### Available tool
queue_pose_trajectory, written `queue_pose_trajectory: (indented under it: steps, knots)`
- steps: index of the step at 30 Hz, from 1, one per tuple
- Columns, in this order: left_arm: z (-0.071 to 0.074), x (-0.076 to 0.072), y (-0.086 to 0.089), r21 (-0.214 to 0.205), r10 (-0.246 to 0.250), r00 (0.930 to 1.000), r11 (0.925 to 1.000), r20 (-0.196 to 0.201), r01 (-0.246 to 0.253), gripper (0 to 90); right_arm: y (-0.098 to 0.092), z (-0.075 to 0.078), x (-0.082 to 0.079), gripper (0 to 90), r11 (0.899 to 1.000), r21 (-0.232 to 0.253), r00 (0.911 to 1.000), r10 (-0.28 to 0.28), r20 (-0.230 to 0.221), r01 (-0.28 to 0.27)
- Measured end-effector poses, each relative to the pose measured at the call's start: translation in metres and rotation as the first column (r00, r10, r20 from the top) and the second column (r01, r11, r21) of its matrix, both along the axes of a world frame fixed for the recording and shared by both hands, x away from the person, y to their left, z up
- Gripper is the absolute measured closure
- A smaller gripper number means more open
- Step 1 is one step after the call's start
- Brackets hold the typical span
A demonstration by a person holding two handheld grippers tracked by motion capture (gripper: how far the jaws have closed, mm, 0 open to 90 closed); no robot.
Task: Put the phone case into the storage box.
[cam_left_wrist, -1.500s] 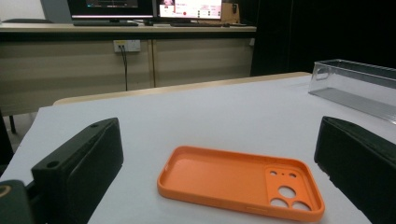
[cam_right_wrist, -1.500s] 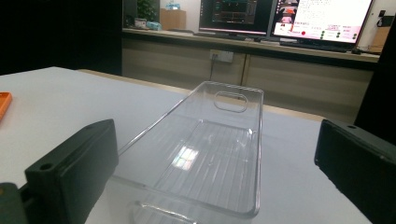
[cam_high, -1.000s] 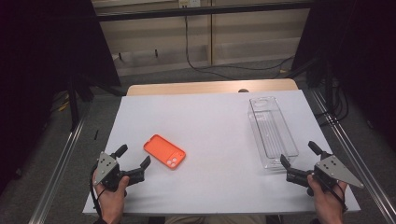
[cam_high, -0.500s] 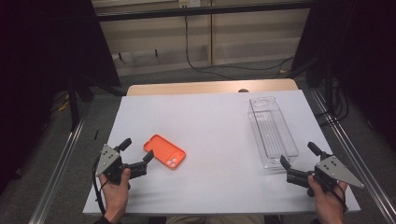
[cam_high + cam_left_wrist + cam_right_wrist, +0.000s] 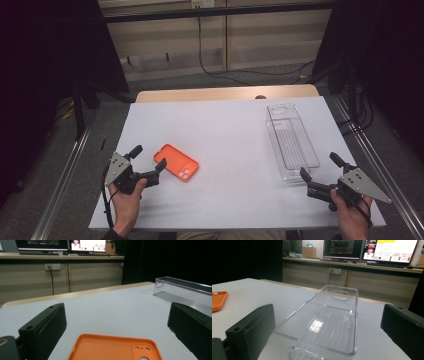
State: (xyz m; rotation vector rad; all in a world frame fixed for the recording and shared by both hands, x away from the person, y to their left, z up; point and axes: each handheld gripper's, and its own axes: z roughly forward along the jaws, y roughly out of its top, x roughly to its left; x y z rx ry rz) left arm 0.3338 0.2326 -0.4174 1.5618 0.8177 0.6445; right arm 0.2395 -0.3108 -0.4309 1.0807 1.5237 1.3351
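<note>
Bare white table [image 5: 230, 135] is lying open across the middle, giving either gripper free passage between the orange phone case [image 5: 176, 161] and the clear tray [image 5: 291, 141]. The tray (long, with raised walls) is blocking the way just ahead of the right gripper [image 5: 322, 174]. The case is sitting flat between the spread jaws of the left gripper [image 5: 148, 157].

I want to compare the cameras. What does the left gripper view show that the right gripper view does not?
The left gripper view alone shows the camera cutouts of the orange phone case, lying between its open black fingers. The right gripper view alone shows the handle slot in the clear plastic tray. Both show case, tray, white table and monitors.
</note>
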Motion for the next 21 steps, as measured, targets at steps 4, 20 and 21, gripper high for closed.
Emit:
queue_pose_trajectory:
  steps: [4, 20, 21]
  knots:
    - [-0.001, 0.005, -0.004, -0.002, -0.019, 0.9998, 0.9998, 0.002, 0.019, 1.8, 0.001, 0.000, 0.000, 0.0, 1.000, -0.007, 1.0000, 0.003, -0.001, -0.003]
    - [0.002, 0.024, -0.019, 0.009, -0.047, 0.9987, 0.9989, 0.020, 0.047, 1.7, 0.000, -0.002, 0.001, 0.0, 1.000, -0.003, 0.9999, 0.006, -0.016, -0.006]
    - [0.003, 0.026, -0.020, 0.028, -0.052, 0.9983, 0.9983, 0.029, 0.051, 1.7, 0.000, -0.002, 0.001, 0.0, 1.000, -0.008, 0.9998, 0.005, -0.017, -0.005]
